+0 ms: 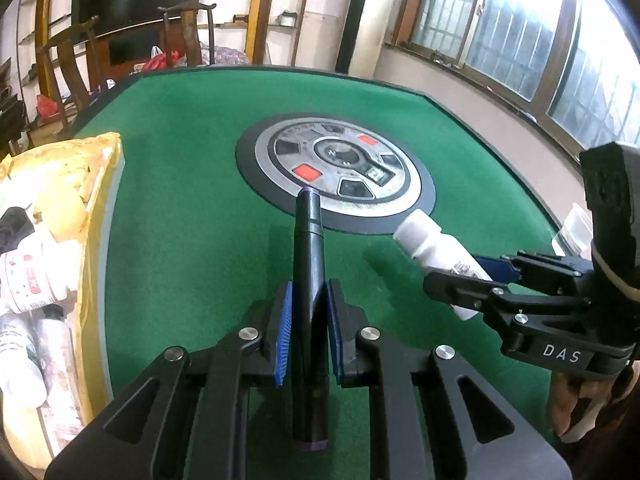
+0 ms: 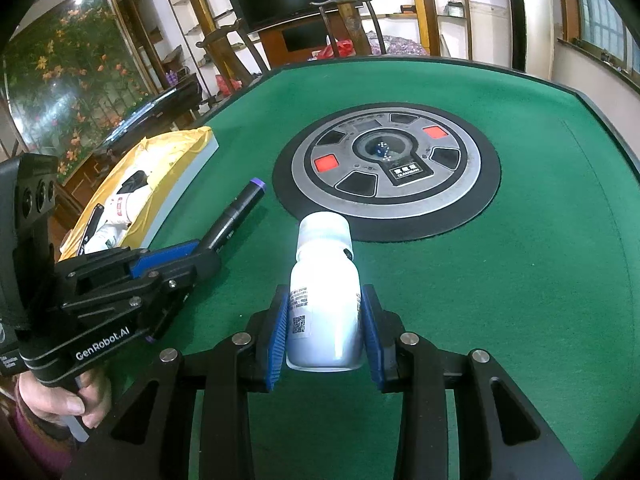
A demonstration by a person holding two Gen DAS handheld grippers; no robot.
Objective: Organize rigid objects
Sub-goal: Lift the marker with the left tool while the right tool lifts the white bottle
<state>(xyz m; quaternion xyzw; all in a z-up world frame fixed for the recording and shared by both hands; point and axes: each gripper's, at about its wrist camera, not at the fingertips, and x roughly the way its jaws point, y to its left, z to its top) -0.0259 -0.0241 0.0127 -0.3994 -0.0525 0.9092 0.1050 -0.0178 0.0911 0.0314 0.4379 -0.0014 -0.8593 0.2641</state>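
Observation:
My left gripper (image 1: 309, 300) is shut on a black marker pen (image 1: 308, 264) with purple ends, held above the green table and pointing at the centre dial. It also shows in the right wrist view (image 2: 236, 212). My right gripper (image 2: 325, 308) is shut on a white plastic bottle (image 2: 325, 280) with a white cap, held over the felt just before the dial. The bottle also shows in the left wrist view (image 1: 436, 246), to the right of the pen. The two grippers are side by side, apart.
A yellow-lined box (image 1: 98, 208) at the table's left edge holds white bottles (image 1: 32, 276) and other items; it also shows in the right wrist view (image 2: 176, 160). A round mahjong dial (image 2: 386, 172) sits mid-table. Wooden chairs (image 2: 348, 20) stand beyond the far edge.

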